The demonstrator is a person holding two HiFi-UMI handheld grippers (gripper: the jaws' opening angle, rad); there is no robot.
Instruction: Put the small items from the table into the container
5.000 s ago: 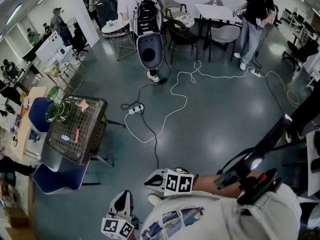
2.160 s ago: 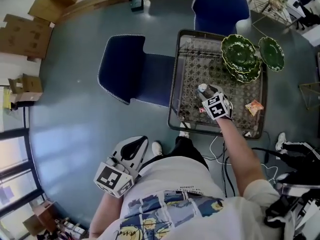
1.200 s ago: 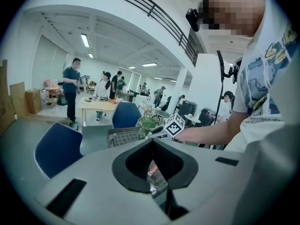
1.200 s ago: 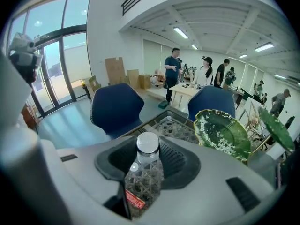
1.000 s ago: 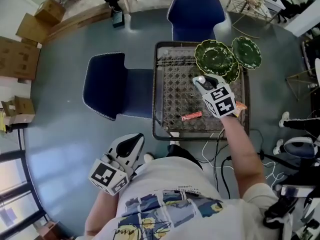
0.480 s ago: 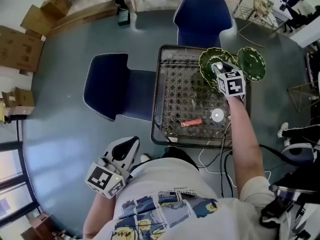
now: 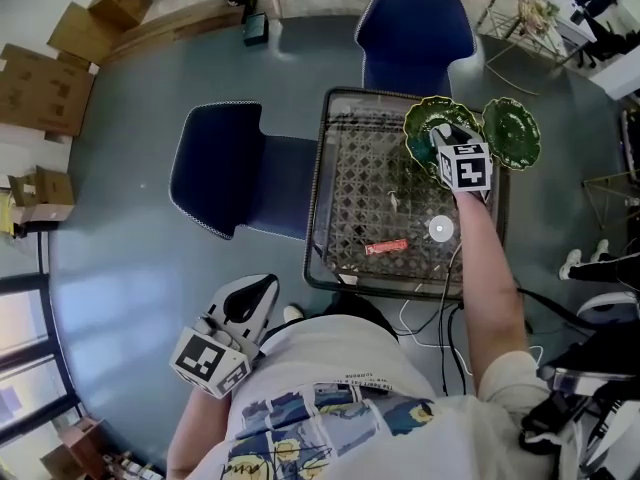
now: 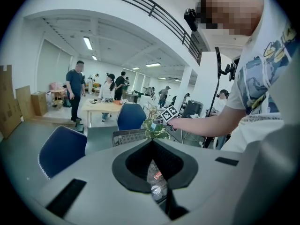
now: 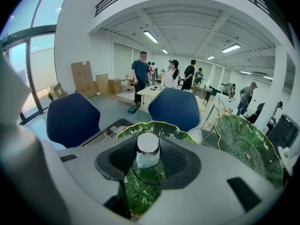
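My right gripper (image 7: 446, 142) reaches over the deep green leaf dish (image 7: 424, 122) at the far right of the black mesh table (image 7: 349, 190). In the right gripper view its jaws are shut on a small clear bottle (image 9: 148, 154) with a white cap, which stands upright above that dish (image 9: 160, 126). On the mesh lie a red packet (image 7: 386, 247), a white disc (image 7: 440, 229) and a small pale item (image 7: 393, 201). My left gripper (image 7: 262, 286) hangs low beside my body, away from the table. Nothing shows between its jaws, and its housing hides how they stand.
A second green leaf plate (image 7: 513, 133) sits to the right of the dish. Two blue chairs (image 7: 226, 173) (image 7: 416, 26) stand at the table's left and far sides. Cardboard boxes (image 7: 42, 73) lie at the far left, cables (image 7: 430, 313) by my feet. Several people stand in the background.
My right gripper has carried the bottle from the middle of the mesh to above the green dish, uncovering the white disc. The left gripper has stayed where it was.
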